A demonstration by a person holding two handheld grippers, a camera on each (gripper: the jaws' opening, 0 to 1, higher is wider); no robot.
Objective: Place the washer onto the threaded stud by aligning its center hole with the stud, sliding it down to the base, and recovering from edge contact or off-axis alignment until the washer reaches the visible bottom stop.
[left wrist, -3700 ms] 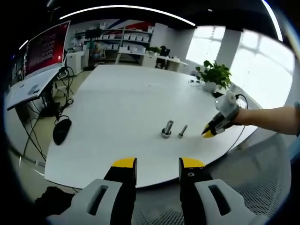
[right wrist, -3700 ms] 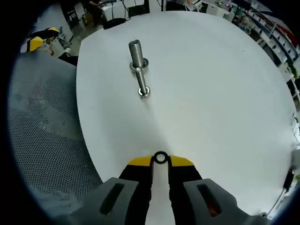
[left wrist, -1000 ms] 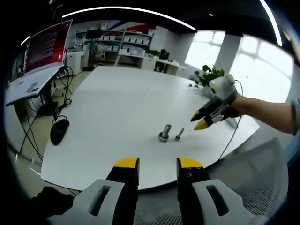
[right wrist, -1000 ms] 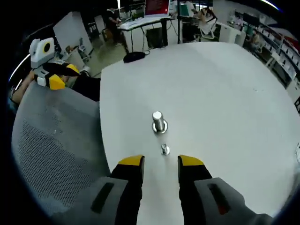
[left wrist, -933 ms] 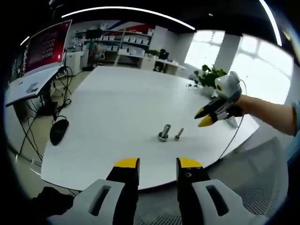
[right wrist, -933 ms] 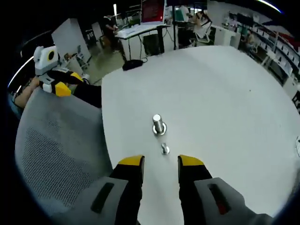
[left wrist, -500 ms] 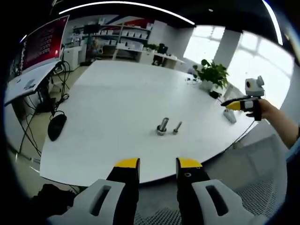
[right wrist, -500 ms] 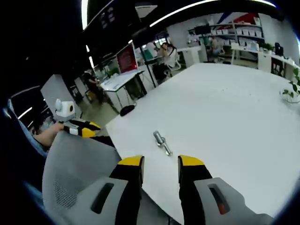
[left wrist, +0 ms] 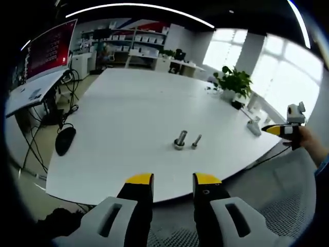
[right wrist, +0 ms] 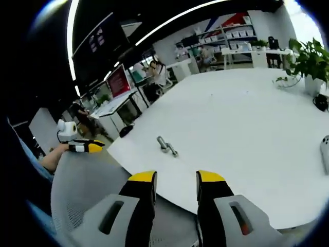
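Near the table's [left wrist: 128, 103] close rounded edge, with bare white surface all around, the threaded stud [left wrist: 181, 139] stands upright, grey metal, a smaller bolt [left wrist: 196, 141] just beside it. Whether the washer sits on it is too small to tell. Both lie well ahead of the left claw [left wrist: 172, 180] and right claw [right wrist: 175, 179], each with jaws apart and empty, held off the table over a mesh chair [right wrist: 82, 190]

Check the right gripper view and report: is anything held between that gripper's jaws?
No, the right gripper is open with nothing between its jaws, and the two bolts stand far off on the white table.
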